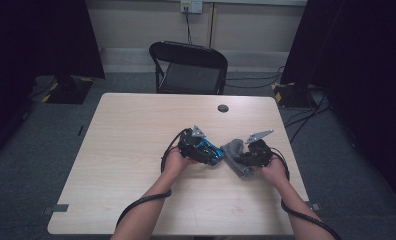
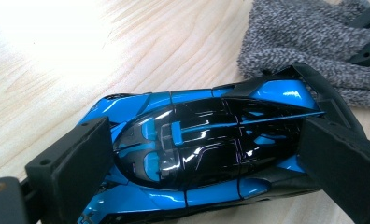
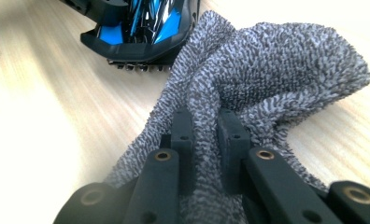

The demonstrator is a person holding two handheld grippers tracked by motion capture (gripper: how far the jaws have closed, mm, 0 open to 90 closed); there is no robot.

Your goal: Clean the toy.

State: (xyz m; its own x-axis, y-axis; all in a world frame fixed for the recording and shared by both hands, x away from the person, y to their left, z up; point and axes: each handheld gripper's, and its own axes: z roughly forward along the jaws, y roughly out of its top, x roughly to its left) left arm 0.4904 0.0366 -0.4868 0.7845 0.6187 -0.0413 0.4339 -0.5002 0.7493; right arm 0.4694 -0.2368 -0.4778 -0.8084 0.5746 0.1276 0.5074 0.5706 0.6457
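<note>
From the high view, the desk (image 1: pixel 136 150) carries the work near its right edge, somewhat nearer the person's side than the far side: the left gripper (image 1: pixel 202 150) holds a blue and black toy car (image 1: pixel 209 150), and the right gripper (image 1: pixel 246 160) holds a grey cloth (image 1: pixel 234 150) that lies against the car's right end. A folding chair (image 1: pixel 188 67) stands beyond the far edge and a dark round grommet (image 1: pixel 223 108) sits near the far right corner of the desk. The arrangement looks like a wiping job, with one hand steadying the car so the other can rub it. In the left gripper view, the two black jaws stand wide and press on the car (image 2: pixel 197 149) across its length, one at each end of its glossy body, so it rests on the wood and cannot slide; the cloth (image 2: pixel 309 42) lies bunched just beyond the car's tail, touching it. No lettering or badge on the car can be read. In the right gripper view, the jaws are drawn narrow and pinch a fold of the towelling cloth (image 3: pixel 276 70) between them, which bunches the rest into a pad ahead of the tips; that pad rests on the desk beside the car's rear (image 3: pixel 141 32), touching its edge, probably so it can be pushed over the bodywork. The cloth shows no label.
</note>
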